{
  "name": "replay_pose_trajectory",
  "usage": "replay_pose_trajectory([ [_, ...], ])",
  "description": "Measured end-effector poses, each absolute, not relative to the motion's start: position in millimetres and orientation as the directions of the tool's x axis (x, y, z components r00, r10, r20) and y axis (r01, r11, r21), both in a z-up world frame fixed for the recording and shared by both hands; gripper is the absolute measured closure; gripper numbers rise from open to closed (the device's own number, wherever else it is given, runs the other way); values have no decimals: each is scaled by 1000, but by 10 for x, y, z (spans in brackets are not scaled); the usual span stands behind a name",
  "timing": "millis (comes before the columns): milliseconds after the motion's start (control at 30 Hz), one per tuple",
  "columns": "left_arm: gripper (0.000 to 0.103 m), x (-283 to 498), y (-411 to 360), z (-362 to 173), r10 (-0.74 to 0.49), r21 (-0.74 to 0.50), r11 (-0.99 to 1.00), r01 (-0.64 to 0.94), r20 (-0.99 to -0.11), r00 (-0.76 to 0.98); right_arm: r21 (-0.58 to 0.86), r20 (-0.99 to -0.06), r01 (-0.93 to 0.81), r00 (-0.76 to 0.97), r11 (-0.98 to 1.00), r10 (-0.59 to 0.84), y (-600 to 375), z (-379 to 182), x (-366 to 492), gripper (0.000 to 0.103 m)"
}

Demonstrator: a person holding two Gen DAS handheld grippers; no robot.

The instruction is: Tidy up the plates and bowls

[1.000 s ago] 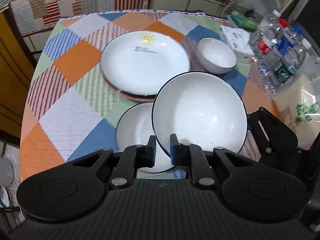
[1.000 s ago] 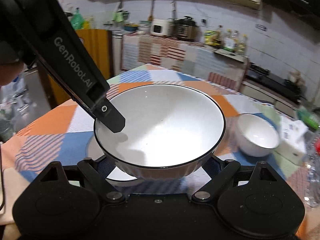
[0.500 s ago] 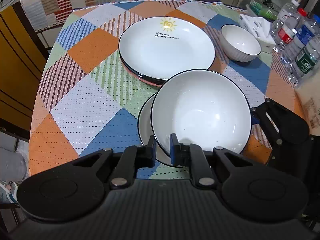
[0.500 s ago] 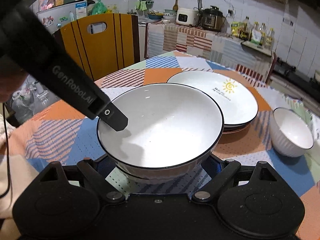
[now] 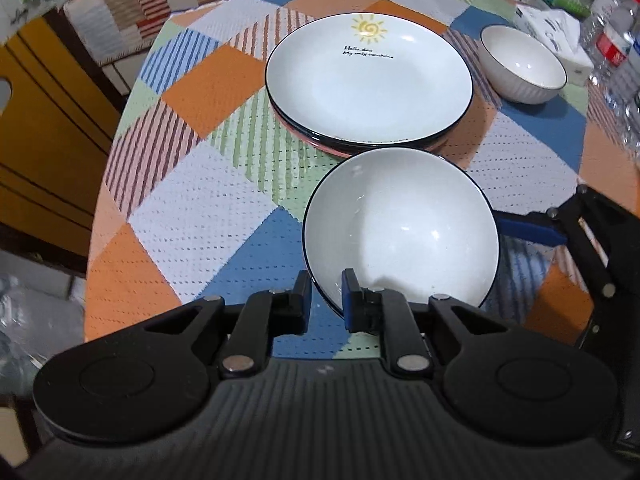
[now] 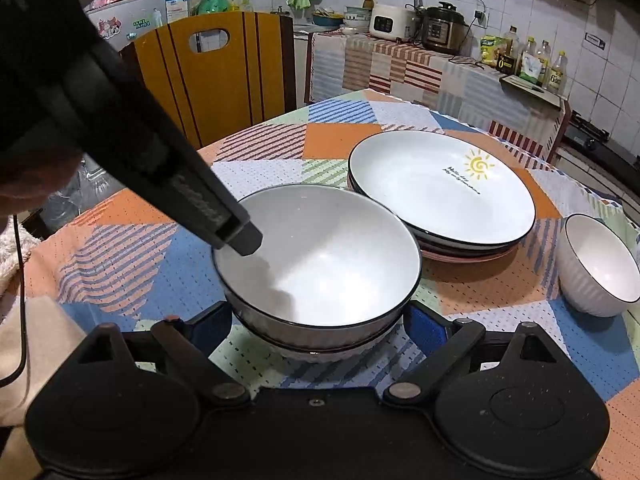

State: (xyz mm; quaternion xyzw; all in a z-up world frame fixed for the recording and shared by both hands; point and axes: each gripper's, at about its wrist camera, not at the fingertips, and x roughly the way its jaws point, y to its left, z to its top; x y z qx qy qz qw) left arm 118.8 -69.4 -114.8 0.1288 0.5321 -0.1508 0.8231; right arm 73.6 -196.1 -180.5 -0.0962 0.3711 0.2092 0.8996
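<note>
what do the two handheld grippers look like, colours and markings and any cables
Both are matte black plastic: the left gripper and right gripper each have a ribbed body, two round discs, silver rivets on linkage arms and blue finger pads. Grey lettering marks the left one's side. A thin black cable hangs at the left edge.

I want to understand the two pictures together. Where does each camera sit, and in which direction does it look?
Left wrist: sits on the left gripper, looks down across the table at the large bowl whose rim it pinches; the right gripper shows at right.
Right wrist: sits on the right gripper, looks low toward the kitchen counter; the left gripper's finger reaches over the bowl.
Shared: large bowl, plate stack, small bowl.
</note>
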Motion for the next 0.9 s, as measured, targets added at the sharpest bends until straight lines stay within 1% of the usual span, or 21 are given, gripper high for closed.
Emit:
replay_pose_trajectory([
  [133, 89, 1141, -730, -1140, -95, 86, 910, 406, -910, 405, -15, -704, -444, 641, 896, 306, -1961, -1796, 725, 8],
  [367, 86, 1111, -696, -949, -112, 69, 915, 399, -905, 411, -15, -665, -433, 677, 901, 315, -2103, -1650, 548, 8],
  [533, 85, 1114, -748, -679, -184, 6, 916, 401, -882, 433, -34, -630, -383, 726, 923, 277, -2374, -1546, 444, 8],
  [667, 84, 1149, -910, -486, -263, -55, 907, 418, -849, 458, -91, -581, -319, 786, 943, 210, -2616, -1480, 402, 8],
  [767, 80, 1186, -1070, -409, -318, -90, 894, 440, -818, 479, -127, -528, -266, 834, 956, 162, -2802, -1430, 396, 8],
  [900, 79, 1290, -1323, -404, -378, -129, 864, 486, -804, 459, -110, -485, -213, 864, 971, 135, -3071, -1389, 455, 8],
])
